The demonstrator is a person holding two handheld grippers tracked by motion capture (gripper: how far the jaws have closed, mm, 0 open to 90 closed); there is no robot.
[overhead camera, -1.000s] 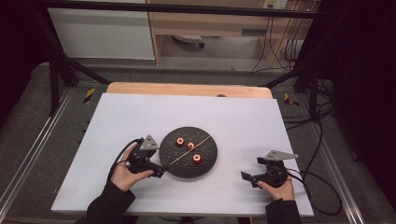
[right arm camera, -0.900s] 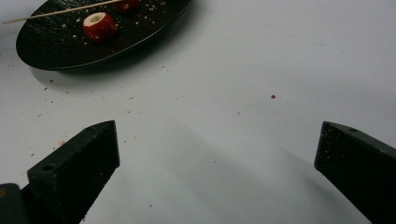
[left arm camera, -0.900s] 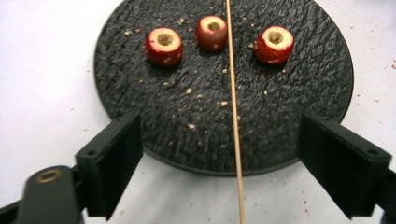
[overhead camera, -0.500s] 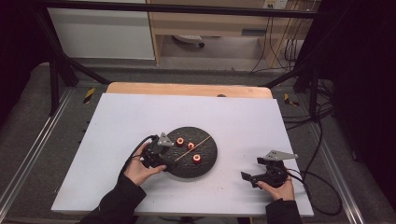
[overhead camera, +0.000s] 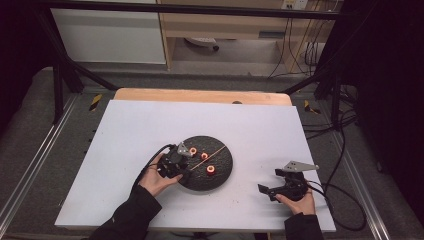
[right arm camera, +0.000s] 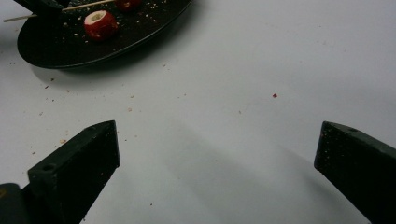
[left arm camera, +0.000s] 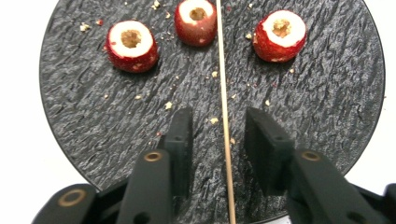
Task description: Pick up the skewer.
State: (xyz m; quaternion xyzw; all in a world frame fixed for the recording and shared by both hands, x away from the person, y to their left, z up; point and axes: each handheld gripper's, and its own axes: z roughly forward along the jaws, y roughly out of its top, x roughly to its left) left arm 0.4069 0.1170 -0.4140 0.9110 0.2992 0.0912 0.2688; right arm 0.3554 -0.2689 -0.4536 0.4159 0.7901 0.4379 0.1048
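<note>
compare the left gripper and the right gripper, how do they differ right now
The left gripper sits over the black plate with the wooden skewer between its jaws, which have just been closing and stand narrow without pinching it yet. The right gripper hovers over bare white table, off to the side of the plate, jaws spread wide with nothing between them. Both have black jaws and are hand-held.

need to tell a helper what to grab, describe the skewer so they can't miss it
On the white table sits a round black slate plate holding three cored red fruit pieces. The skewer lies straight across that plate, between the left gripper's jaws, which have just been closing. It is the one long, thin, pale wooden stick there.
</note>
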